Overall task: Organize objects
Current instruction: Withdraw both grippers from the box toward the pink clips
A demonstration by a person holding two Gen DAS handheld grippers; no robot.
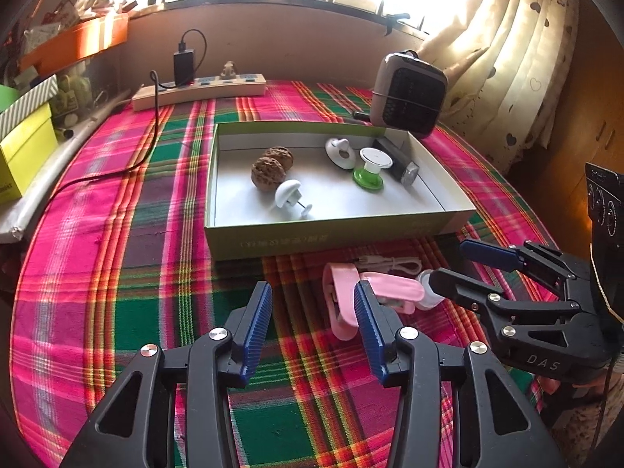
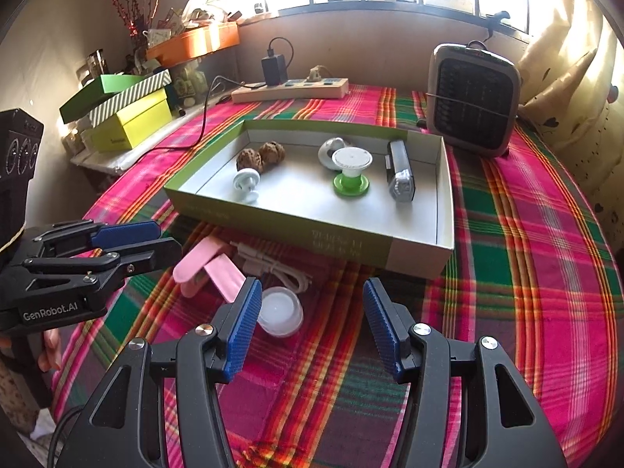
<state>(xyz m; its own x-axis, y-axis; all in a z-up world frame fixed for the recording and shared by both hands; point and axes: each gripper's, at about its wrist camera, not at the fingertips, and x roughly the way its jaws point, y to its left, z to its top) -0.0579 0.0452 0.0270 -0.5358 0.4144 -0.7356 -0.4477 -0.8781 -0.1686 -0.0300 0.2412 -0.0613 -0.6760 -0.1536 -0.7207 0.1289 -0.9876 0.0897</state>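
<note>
A shallow green box (image 1: 327, 234) (image 2: 351, 245) stands on the plaid table. It holds two walnuts (image 1: 271, 165) (image 2: 259, 156), a white hook (image 1: 288, 195) (image 2: 245, 183), a white and green spool (image 1: 372, 167) (image 2: 351, 171), a white holder (image 1: 339, 152) and a silver razor (image 1: 405, 167) (image 2: 399, 173). In front of the box lie a pink clip (image 1: 347, 300) (image 2: 210, 269), a white cable (image 1: 394, 263) (image 2: 277, 269) and a small white jar (image 2: 280, 310). My left gripper (image 1: 312, 312) (image 2: 163, 240) is open beside the clip. My right gripper (image 2: 308, 319) (image 1: 448, 261) is open next to the jar.
A power strip (image 1: 199, 91) (image 2: 288, 89) with a charger lies at the back. A small heater (image 1: 409, 93) (image 2: 474, 97) stands behind the box at the right. Yellow and green boxes (image 2: 128, 113) are stacked at the left. A curtain (image 1: 507, 58) hangs at the right.
</note>
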